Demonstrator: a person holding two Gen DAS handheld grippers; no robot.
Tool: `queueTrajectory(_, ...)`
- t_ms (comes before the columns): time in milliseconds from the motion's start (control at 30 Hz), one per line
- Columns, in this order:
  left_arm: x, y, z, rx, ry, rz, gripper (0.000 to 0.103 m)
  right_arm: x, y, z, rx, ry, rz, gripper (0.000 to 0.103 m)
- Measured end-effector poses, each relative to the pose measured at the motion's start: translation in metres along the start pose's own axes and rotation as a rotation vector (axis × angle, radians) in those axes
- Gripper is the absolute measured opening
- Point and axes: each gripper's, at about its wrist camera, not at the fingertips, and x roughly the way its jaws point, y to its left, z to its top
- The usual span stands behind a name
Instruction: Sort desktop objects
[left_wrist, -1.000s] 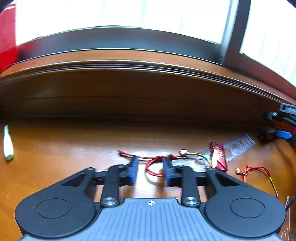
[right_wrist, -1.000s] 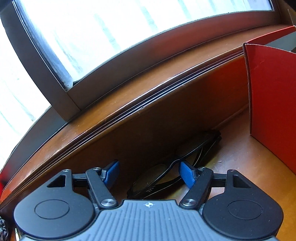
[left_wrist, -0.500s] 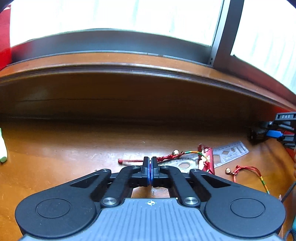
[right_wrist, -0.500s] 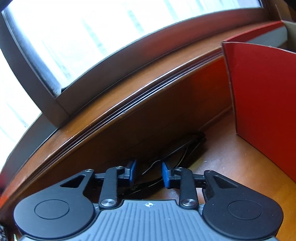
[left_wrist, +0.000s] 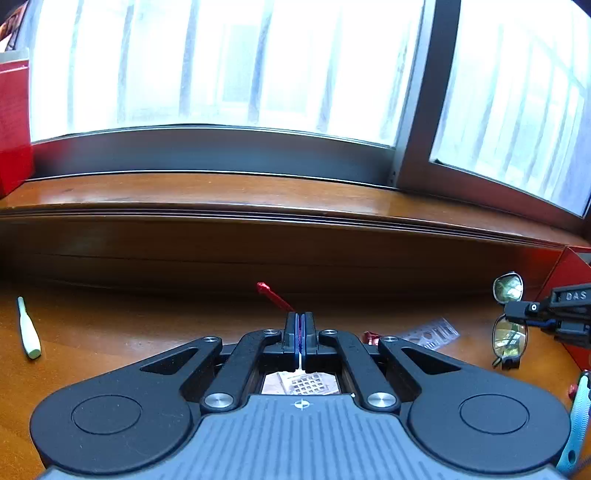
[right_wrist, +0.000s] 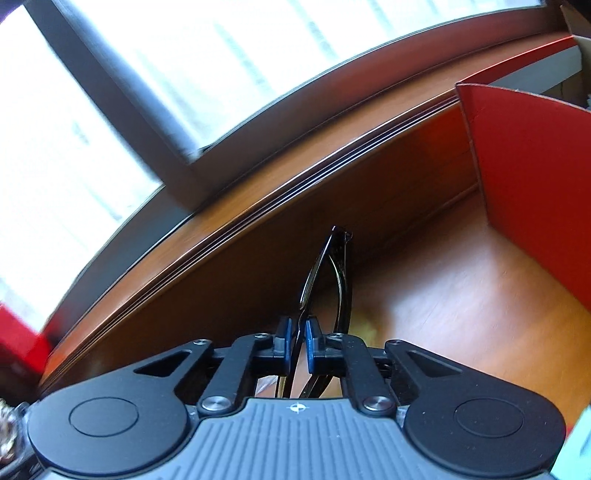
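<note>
Both grippers went from open to clamped within the last second, and both loads are now off the desk. Left gripper (left_wrist: 300, 328): jaws pinched tight on the thin red braided cord (left_wrist: 275, 297), whose knotted end sticks up and away past the fingertips; a second ago that cord lay flat between open jaws, so this pick looks done. Right gripper (right_wrist: 300, 341): blue pads clenched on the black thin-framed folded glasses (right_wrist: 334, 280), gripped near the frame's middle, with the far end pointing up and forward. From the left wrist view the glasses hang in the air by the red cardboard box (right_wrist: 535, 177), clear of the wooden desktop (left_wrist: 110, 332). Pose: both tools pitched moderately downward toward the desk and the window sill, left one raised since the grasp, right one shifted sideways toward the box. Judgement: next is transport and drop, likely into that box. Still unsorted on the desk: clear plastic stencil ruler (left_wrist: 430, 334), pale green stick-shaped tool (left_wrist: 28, 328).
</note>
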Motion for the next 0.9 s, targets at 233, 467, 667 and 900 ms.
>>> queueTrajectory(233,-0.015,-0.008,0.0,0.009,-0.003,-0.021,0.003,-0.01,0.005,-0.008,0.075,0.068,0.08,0.009)
queueTrajectory(467,-0.035,-0.016,-0.001,0.017,-0.035,-0.02,0.003,-0.028,0.007,-0.015,0.068,0.073,0.117,0.009)
queueTrajectory(667,-0.052,-0.025,-0.002,0.029,-0.061,-0.034,0.003,-0.071,0.001,-0.031,0.027,0.064,0.157,0.009)
queueTrajectory(900,-0.059,-0.05,-0.013,0.084,-0.046,-0.093,0.003,-0.104,0.007,-0.048,-0.024,0.055,0.187,0.009)
